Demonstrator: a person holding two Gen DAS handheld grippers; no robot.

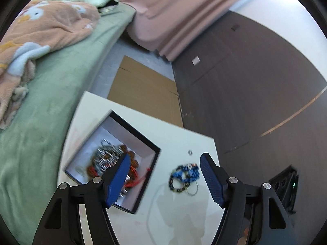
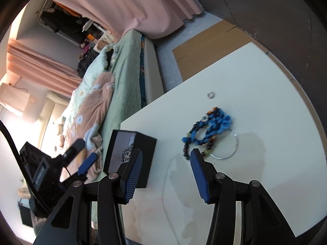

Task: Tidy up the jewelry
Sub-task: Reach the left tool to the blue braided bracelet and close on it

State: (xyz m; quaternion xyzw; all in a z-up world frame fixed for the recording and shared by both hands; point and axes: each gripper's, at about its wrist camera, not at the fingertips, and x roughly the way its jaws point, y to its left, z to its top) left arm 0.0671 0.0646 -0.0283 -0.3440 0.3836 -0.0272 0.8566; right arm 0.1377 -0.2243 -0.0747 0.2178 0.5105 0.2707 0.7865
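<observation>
A black open box [image 1: 143, 140] with a white inside sits on the white table [image 1: 184, 214]; it holds a pile of silver and orange-red jewelry [image 1: 106, 159]. A blue beaded bracelet bundle [image 1: 185, 175] with a thin silver hoop [image 1: 193, 192] lies right of the box, and a small ring [image 1: 190, 152] lies beyond it. My left gripper [image 1: 165, 161] is open above the table between the box and the bundle. My right gripper [image 2: 166, 157] is open and empty, just short of the bundle [image 2: 210, 128]; the hoop [image 2: 224, 147], ring [image 2: 210, 95] and box [image 2: 141, 155] show there too.
A bed with a green sheet [image 1: 51, 102] and peach blanket [image 1: 40, 30] runs along the table's left side. Flat cardboard [image 1: 143, 89] lies on the floor beyond the table. Pink curtains [image 1: 184, 10] and a dark wall [image 1: 255, 91] stand behind. The left gripper body [image 2: 40, 169] shows at the right view's left.
</observation>
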